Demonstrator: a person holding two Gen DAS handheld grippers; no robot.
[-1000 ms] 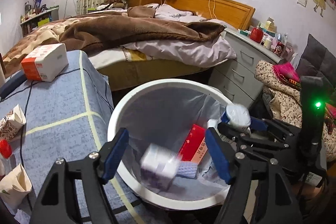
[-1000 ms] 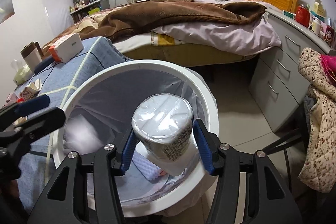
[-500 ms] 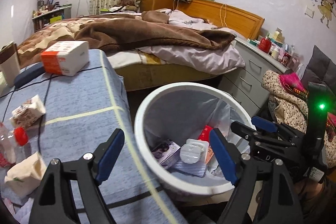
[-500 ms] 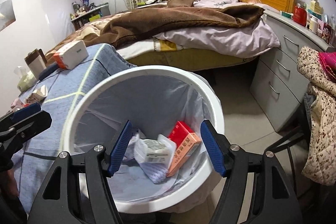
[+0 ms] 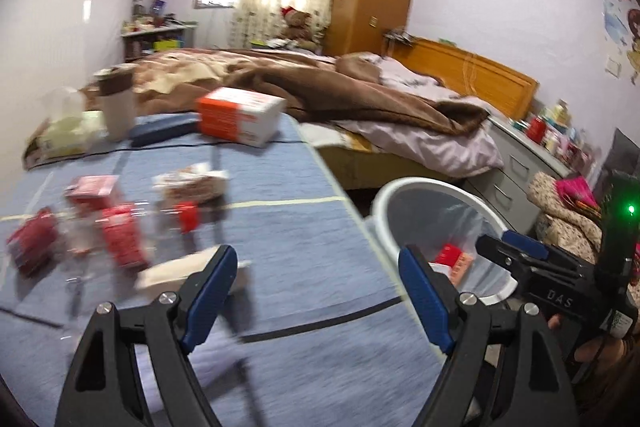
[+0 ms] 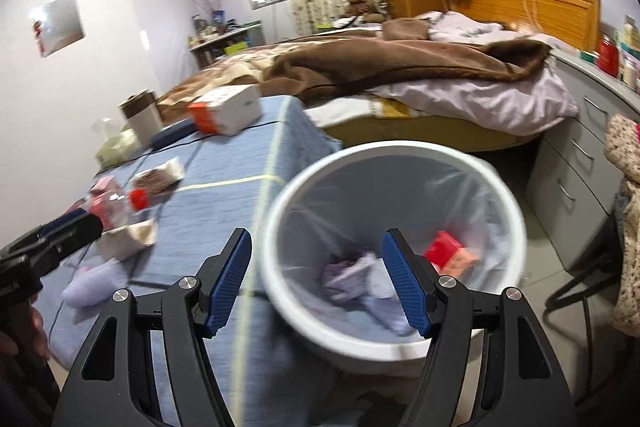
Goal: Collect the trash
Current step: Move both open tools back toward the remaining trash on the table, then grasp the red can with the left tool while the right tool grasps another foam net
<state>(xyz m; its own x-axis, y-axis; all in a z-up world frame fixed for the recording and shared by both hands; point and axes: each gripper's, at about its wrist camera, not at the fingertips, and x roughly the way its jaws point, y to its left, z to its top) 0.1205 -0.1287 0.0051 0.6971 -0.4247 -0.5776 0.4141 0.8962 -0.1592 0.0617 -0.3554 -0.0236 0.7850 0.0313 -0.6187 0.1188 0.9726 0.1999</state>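
A white bin [image 6: 504, 187] with a clear liner stands beside the blue-clothed table [image 5: 288, 239]; it also shows in the left wrist view [image 5: 404, 187]. A red box [image 6: 448, 253] and crumpled wrappers [image 6: 352, 275] lie inside. My left gripper [image 5: 316, 295] is open and empty above the table's near edge. My right gripper [image 6: 316, 279] is open and empty above the bin's rim. On the table lie red packets [image 5: 120, 239], a red-capped bottle [image 6: 116, 205], a brown snack bag [image 5: 192, 183] and a crumpled white paper [image 5: 176, 271].
An orange-and-white box [image 5: 238, 121], a dark case [image 5: 160, 133], a cup [image 5: 116, 107] and a tissue pack [image 5: 64, 137] stand at the table's far end. A bed [image 5: 360, 99] lies behind, grey drawers [image 6: 576, 163] to the right. A cable [image 5: 320, 323] crosses the cloth.
Both grippers have swung left, away from over the bin toward the table. The right gripper dropped its cup into the bin a second ago. Both stay open.
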